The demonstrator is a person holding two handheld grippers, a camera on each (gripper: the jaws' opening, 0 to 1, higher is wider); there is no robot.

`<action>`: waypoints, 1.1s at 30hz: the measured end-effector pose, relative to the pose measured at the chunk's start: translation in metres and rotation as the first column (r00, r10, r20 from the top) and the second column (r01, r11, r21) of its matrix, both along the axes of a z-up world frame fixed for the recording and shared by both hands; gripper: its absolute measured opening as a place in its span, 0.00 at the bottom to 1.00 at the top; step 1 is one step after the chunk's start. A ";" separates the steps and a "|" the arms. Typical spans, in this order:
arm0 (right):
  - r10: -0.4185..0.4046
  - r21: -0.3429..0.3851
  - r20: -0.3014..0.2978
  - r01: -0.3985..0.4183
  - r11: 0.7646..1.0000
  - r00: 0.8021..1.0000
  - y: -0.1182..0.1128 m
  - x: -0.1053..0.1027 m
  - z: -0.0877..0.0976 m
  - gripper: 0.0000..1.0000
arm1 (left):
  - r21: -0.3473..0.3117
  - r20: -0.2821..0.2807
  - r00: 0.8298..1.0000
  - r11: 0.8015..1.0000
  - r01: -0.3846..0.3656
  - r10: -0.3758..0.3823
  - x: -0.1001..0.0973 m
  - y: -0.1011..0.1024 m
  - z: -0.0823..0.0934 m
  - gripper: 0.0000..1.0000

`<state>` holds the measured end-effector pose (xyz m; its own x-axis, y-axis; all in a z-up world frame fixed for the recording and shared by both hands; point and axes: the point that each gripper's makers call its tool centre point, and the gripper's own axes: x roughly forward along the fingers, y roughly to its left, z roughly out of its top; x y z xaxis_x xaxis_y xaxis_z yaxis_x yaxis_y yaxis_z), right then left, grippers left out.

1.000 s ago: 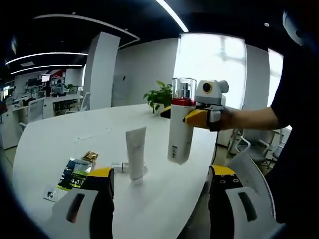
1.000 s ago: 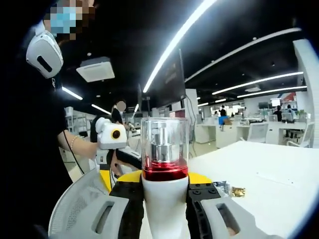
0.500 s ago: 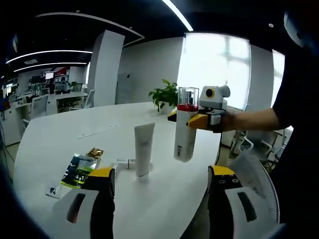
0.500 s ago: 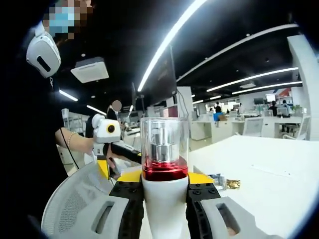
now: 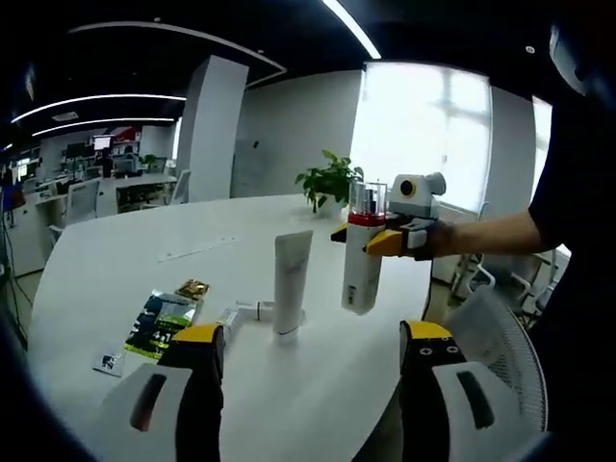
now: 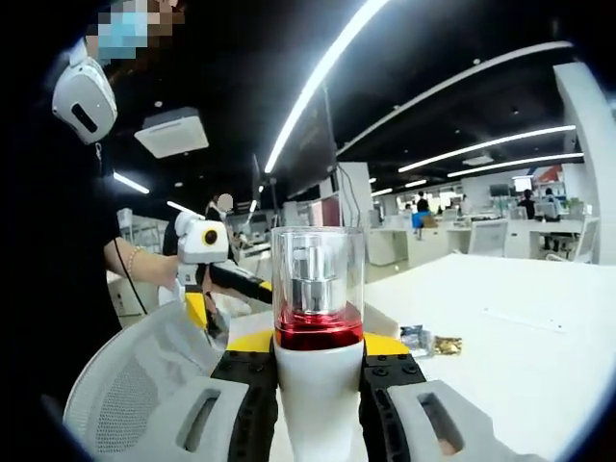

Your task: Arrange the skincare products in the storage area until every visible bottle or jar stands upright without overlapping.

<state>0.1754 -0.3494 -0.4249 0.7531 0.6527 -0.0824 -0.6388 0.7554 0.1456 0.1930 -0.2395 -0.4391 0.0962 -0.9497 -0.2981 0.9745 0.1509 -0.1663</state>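
Clearly, in the left gripper view, the pump bottle [image 5: 362, 260] hangs upright above the white table [image 5: 115, 265], clamped near its red collar by the right gripper [image 5: 385, 236] coming in from 3 o'clock; the sound move, I judge, is to lower it straight down onto bare table at about 5 o'clock of the white tube [image 5: 290, 281], which stands upright on its cap close by, and to let go only once the base sits flat; the left gripper [image 5: 306, 399] has its jaws apart, holding nothing; a small item [image 5: 243, 312] lies flat just beside the tube's foot, and a sachet [image 5: 160, 322] with a gold packet [image 5: 192, 289] lies toward 9 o'clock; a plant [image 5: 329, 180] stands behind.

Next, in the right gripper view, the bottle [image 6: 318, 375] sits squarely between the closed jaws, clear cap uppermost; the left gripper [image 6: 202, 308] shows at 9 o'clock; a mesh chair [image 6: 144, 371] crowds the table edge.
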 end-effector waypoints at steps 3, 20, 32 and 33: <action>-0.004 -0.001 -0.006 0.004 1.000 1.000 -0.002 0.000 -0.006 0.22 | 0.008 -0.001 1.000 1.000 -0.005 0.005 0.001 0.001 -0.004 0.67; -0.014 -0.016 -0.011 0.014 1.000 1.000 -0.013 0.006 -0.036 0.22 | 0.020 -0.005 1.000 0.999 -0.031 0.031 0.015 0.009 -0.012 0.66; -0.036 -0.022 -0.005 0.036 0.999 0.999 -0.021 0.018 -0.055 0.22 | 0.049 -0.023 1.000 0.999 -0.017 0.018 0.025 0.004 -0.028 0.65; -0.037 -0.022 -0.007 0.037 0.999 0.999 -0.022 0.018 -0.056 0.22 | 0.051 -0.024 1.000 0.999 -0.015 0.016 0.026 0.004 -0.029 0.65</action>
<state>0.1937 -0.3716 -0.4812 0.7758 0.6226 -0.1019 -0.6097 0.7814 0.1327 0.2190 -0.2358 -0.4679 0.1032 -0.9318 -0.3479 0.9677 0.1750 -0.1815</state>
